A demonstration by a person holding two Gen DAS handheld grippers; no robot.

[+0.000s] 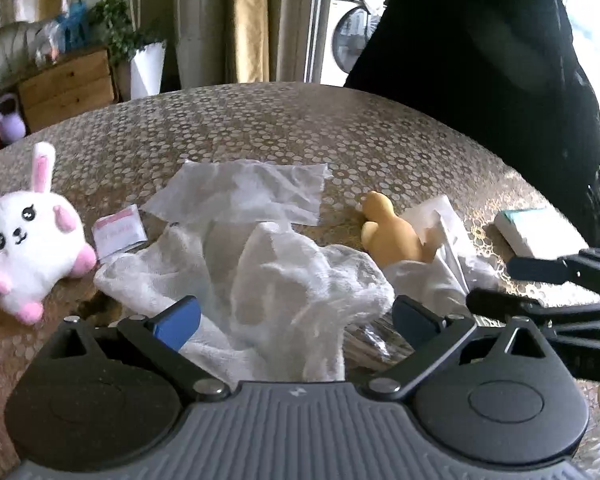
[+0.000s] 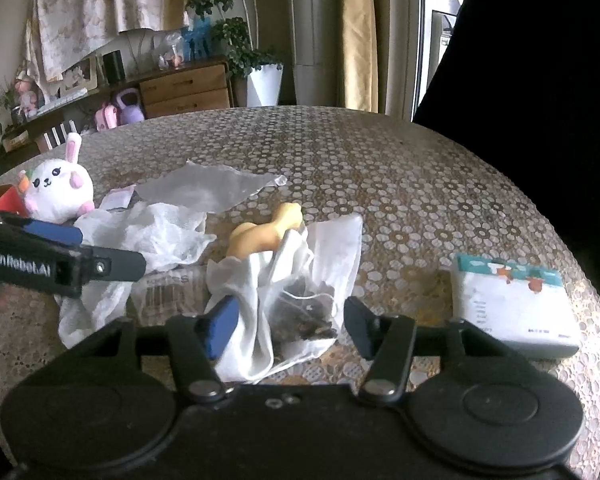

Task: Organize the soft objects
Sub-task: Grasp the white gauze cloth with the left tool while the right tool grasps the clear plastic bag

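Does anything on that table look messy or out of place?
Yes. The white cloths lie crumpled in a heap mid-table, and the yellow toy is half buried under a white pouch. The plush bunny is tipped on its side.

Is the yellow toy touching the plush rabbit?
Apart. The right wrist view shows the yellow toy and the plush rabbit separated by crumpled white cloth.

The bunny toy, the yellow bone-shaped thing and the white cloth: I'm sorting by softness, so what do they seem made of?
Bunny toy: plush fabric, fuzzy matte pile, likely stuffed.
Yellow bone-shaped thing: smooth, even, slightly glossy, probably rubber or silicone; could be foam.
White cloth: thin woven gauze or cotton, crumpled, partly see-through.
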